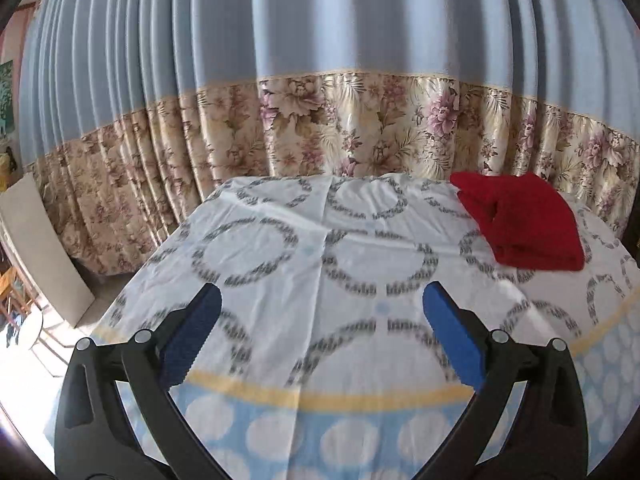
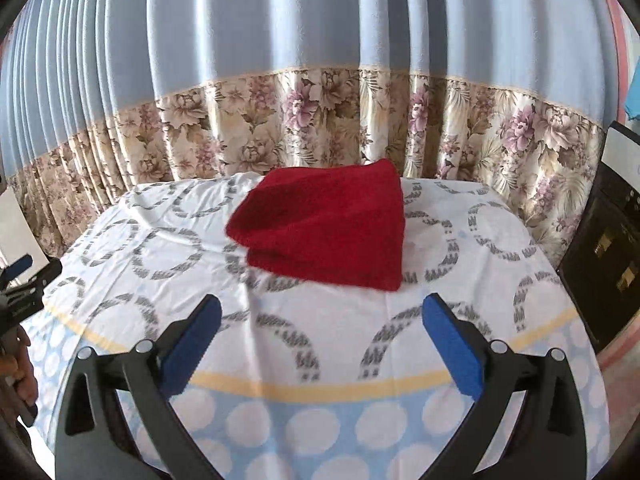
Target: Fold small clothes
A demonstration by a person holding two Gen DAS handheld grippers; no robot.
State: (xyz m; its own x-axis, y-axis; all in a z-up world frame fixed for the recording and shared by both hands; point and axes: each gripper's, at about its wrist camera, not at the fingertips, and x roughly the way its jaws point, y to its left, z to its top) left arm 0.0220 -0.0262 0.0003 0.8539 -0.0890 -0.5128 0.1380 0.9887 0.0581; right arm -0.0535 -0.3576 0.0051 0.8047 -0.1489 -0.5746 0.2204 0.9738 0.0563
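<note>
We see red cloth (image 2: 324,224) folded ahead of right claw (image 2: 322,320); soft, light, limp; grip near-edge layers. Both claws, left (image 1: 322,310), wide apart, empty.

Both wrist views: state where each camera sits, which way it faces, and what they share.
Left wrist: sits behind the open left gripper, facing the curtain across the tablecloth; its own fingers show.
Right wrist: sits behind the open right gripper, facing the folded red cloth; a hand shows.
Shared: red cloth, tablecloth, curtain.
</note>
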